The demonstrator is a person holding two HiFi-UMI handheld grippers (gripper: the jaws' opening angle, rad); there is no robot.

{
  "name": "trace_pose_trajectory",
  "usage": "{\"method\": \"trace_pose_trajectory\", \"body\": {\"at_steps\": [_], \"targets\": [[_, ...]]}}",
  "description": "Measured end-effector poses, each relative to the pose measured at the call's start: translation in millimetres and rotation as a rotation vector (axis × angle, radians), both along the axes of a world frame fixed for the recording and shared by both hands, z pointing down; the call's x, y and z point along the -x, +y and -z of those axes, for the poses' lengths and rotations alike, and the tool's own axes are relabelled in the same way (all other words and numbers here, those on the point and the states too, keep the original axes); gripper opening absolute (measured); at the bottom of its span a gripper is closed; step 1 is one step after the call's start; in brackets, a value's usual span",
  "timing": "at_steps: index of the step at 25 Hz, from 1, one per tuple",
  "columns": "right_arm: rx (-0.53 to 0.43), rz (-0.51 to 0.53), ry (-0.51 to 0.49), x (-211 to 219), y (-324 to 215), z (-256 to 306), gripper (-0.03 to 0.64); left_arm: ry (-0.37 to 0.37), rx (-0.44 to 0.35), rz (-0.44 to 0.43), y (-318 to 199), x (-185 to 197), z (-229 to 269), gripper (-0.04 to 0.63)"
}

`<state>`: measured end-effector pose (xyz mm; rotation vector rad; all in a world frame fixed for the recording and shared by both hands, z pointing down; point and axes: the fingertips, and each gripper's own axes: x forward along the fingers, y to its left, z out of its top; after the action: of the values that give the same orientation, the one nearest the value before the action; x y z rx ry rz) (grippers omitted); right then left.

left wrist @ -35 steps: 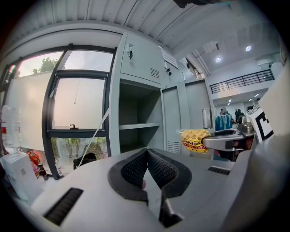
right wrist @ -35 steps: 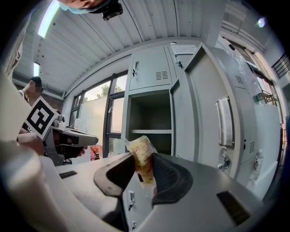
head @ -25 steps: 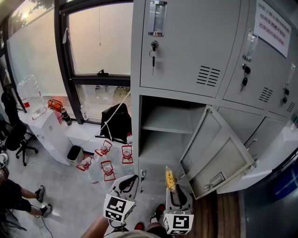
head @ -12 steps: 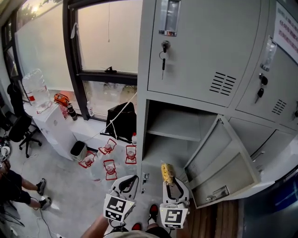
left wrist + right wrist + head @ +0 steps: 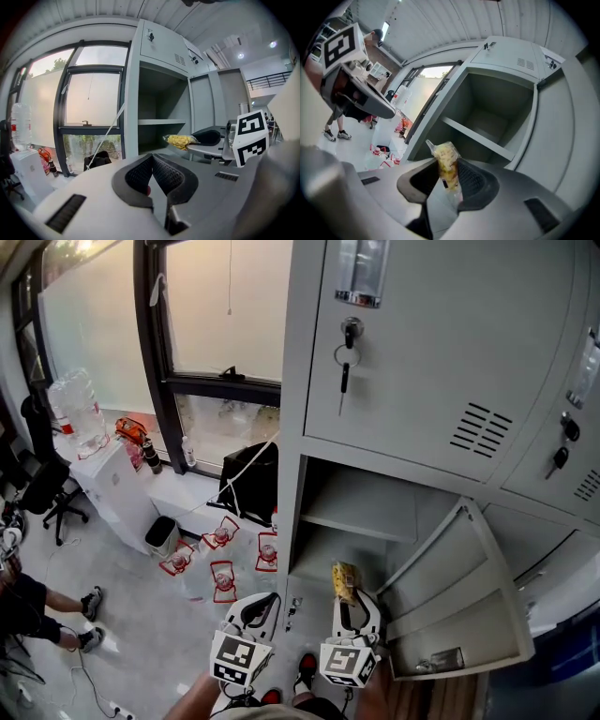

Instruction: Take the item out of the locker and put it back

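Right gripper (image 5: pixel 447 182) jaws pinch upright clear packet of yellow snack (image 5: pixel 446 161); open grey metal locker (image 5: pixel 497 119) lies straight ahead. Left gripper (image 5: pixel 151 174) jaws pressed together, empty.

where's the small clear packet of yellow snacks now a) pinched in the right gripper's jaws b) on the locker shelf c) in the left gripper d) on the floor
a: the right gripper is shut on the small clear packet of yellow snacks, facing the open grey metal locker.

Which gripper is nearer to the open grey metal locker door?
Right. The right gripper, shut on a clear packet of yellow snacks, is just left of the door. The left gripper is further left, beyond the right one.
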<state>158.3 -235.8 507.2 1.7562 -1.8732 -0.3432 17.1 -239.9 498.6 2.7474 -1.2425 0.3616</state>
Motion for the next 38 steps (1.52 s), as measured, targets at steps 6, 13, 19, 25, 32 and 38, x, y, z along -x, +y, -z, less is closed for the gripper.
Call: {"method": "trace_pose_trajectory", "body": {"at_steps": [6,13,19,25,32,38], "targets": [[0.09,0.01,0.051,-11,-33,-38,0.13,0.004,0.021,0.018,-13,-4,-7,0.021],[0.182,0.013,0.131,-17,-55,-73,0.132,-0.001,0.047,0.031,-18,-3,-18,0.021],[0.231,0.026,0.126,-15,-59,-95,0.135,-0.006,0.059,0.041,-22,0,-23,0.021],[0.253,0.037,0.17,-14,-62,-107,0.146,-0.01,0.068,0.037,-21,-3,-26,0.021],[0.315,0.063,0.095,-11,-63,-115,0.222,-0.009,0.071,0.049,-23,-1,-27,0.021],[0.346,0.079,0.031,-8,-62,-120,0.334,-0.007,0.074,0.063,-27,2,-26,0.021]]}}
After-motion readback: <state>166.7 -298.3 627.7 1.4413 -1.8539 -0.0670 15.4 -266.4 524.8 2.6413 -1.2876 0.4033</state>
